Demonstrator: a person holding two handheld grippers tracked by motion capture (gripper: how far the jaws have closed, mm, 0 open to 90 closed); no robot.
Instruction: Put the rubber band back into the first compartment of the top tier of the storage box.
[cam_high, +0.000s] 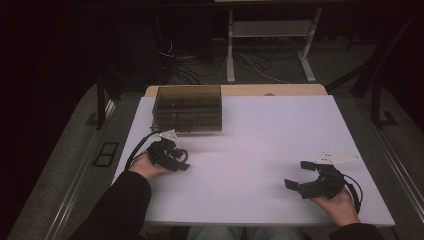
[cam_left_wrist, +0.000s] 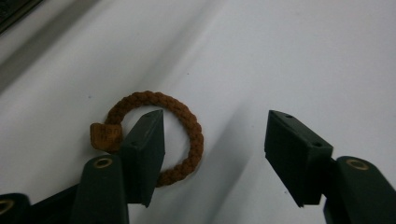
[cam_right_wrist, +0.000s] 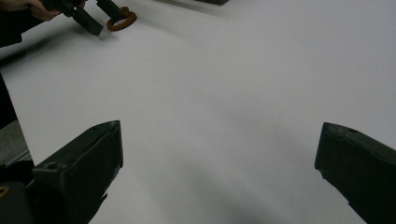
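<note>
Ring (cam_high: 183, 155) lies on the white bench (cam_high: 250, 130) at the left tool (cam_high: 172, 159), near a brown box (cam_high: 188, 109); the right tool (cam_high: 300, 175) gapes, released. Left gripper view: left tool (cam_left_wrist: 215, 135) released, one jaw inside the ring (cam_left_wrist: 187, 116). Right gripper view: ring (cam_right_wrist: 122, 19) far off.

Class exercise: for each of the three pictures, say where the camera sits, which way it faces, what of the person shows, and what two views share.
High view: above the person's side, looking forward and down on the white table; both forearms, left gripper, right gripper.
Left gripper view: rides the left gripper, facing the brown braided ring.
Right gripper view: rides the right gripper, facing across the table.
Shared: both gripper views show the ring.
</note>
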